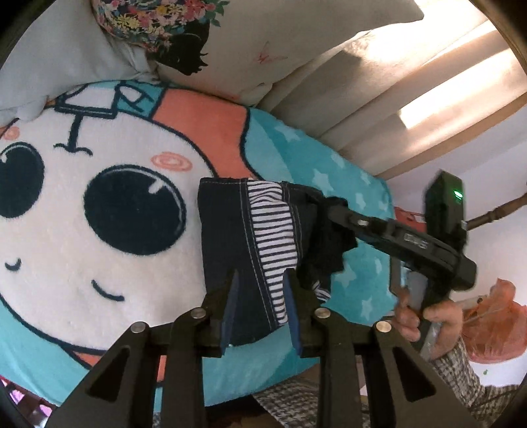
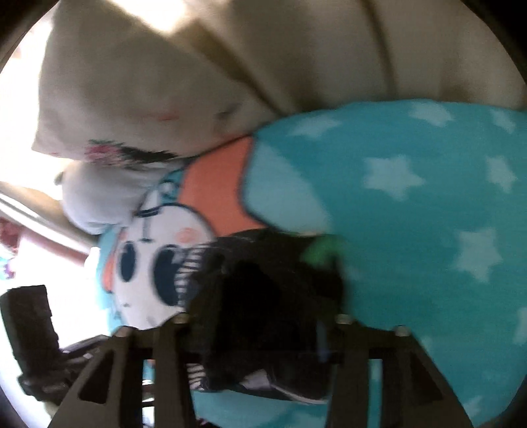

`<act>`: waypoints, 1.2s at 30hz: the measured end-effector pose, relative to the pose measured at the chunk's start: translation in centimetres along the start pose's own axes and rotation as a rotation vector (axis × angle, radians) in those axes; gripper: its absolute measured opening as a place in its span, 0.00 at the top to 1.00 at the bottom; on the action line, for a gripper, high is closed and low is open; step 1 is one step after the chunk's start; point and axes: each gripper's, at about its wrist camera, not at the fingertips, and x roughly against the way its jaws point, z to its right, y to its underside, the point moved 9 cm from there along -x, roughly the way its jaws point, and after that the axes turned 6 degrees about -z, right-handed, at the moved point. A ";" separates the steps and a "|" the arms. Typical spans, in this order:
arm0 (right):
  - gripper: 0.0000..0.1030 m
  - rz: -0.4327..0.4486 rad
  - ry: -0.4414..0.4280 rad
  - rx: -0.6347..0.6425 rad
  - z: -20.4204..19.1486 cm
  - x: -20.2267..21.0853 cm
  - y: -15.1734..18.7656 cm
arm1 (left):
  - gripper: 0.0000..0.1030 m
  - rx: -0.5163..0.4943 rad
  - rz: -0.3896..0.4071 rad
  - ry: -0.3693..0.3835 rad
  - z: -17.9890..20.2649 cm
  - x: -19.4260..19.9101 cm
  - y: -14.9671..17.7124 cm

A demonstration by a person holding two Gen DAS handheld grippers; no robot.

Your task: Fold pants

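Observation:
Small dark navy pants [image 1: 227,230] with a black-and-white striped panel hang in the air over a turquoise cartoon-face blanket [image 1: 98,204]. My left gripper [image 1: 262,289] has its blue pads on either side of the lower edge of the pants, with the cloth between them. My right gripper [image 1: 321,205] comes in from the right and is shut on the upper right edge of the pants. The right wrist view is blurred; the dark pants [image 2: 263,289] fill the space between its fingers, and the fingertips are hidden by cloth.
The blanket [image 2: 428,214] has white stars and an orange band. Cream pillows [image 1: 263,42] and a floral cloth [image 1: 151,19] lie behind it. A beige upholstered headboard [image 1: 411,98] stands at the back right. An orange plastic bag [image 1: 494,326] is at the far right.

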 end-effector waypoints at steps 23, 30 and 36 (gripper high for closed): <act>0.72 -0.046 0.041 -0.089 4.8 0.4 1.6 | 0.68 0.014 -0.087 -0.059 2.0 -5.3 1.9; 0.71 0.096 -0.172 -0.036 0.4 4.2 -1.8 | 0.64 0.038 -0.097 -0.076 1.6 -6.5 2.0; 0.68 -0.136 -0.099 -0.027 1.1 -3.6 -0.5 | 0.64 0.009 -0.125 -0.109 1.8 -7.5 2.4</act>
